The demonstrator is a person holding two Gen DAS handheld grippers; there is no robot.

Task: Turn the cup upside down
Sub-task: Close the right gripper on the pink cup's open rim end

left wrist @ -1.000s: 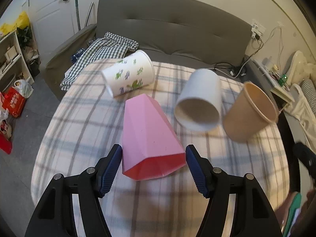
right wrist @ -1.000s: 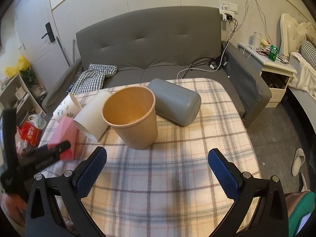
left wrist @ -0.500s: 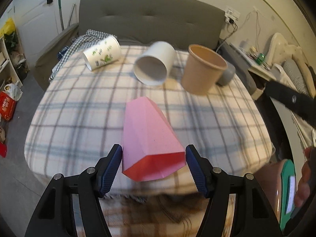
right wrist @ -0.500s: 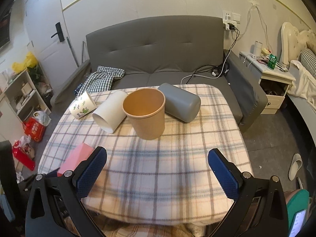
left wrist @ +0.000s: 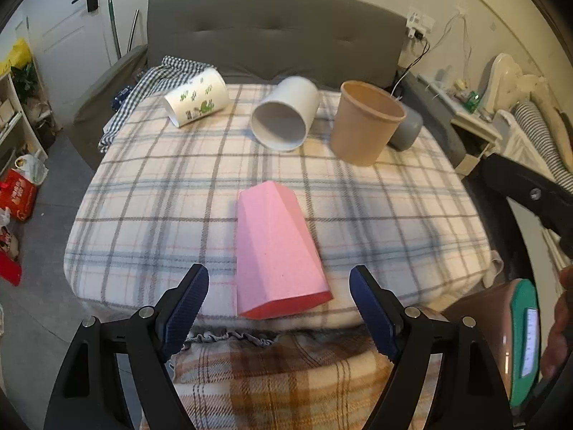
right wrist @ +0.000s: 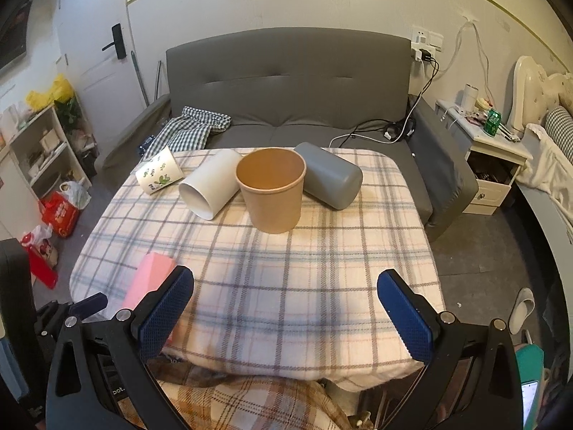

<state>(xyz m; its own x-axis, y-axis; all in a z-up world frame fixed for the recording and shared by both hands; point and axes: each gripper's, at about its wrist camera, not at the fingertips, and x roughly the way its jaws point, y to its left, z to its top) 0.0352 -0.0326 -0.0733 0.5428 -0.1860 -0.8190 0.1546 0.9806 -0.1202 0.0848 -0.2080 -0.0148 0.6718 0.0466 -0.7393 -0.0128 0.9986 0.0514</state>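
Right wrist view showed the grey sofa (right wrist: 290, 82) against the wall, and every place here is given from the table (right wrist: 322, 268) with its plaid cloth, which stood just in front of that sofa. A checked cloth (right wrist: 189, 125) lay on the sofa seat beyond the table's far left corner. On the far half of the table four cups sat in a row. The brown paper cup (right wrist: 274, 190) stood upright at the far middle with its mouth open to the ceiling. A grey cup (right wrist: 331, 175) lay on its side at the far right, touching the brown one. A white cup (right wrist: 211, 182) lay on its side to the left of the brown cup, mouth toward the near edge. A flower-printed cup (right wrist: 159, 173) lay on its side at the far left corner. The pink cup (left wrist: 275, 251) lay on its side near the table's near edge, wide mouth facing the camera in the left wrist view. The left gripper (left wrist: 275, 301) hung at the near edge, jaws spread apart on either side of the pink cup's mouth without touching it. The right gripper (right wrist: 286, 308) hovered over the near edge, jaws wide apart and holding nothing.
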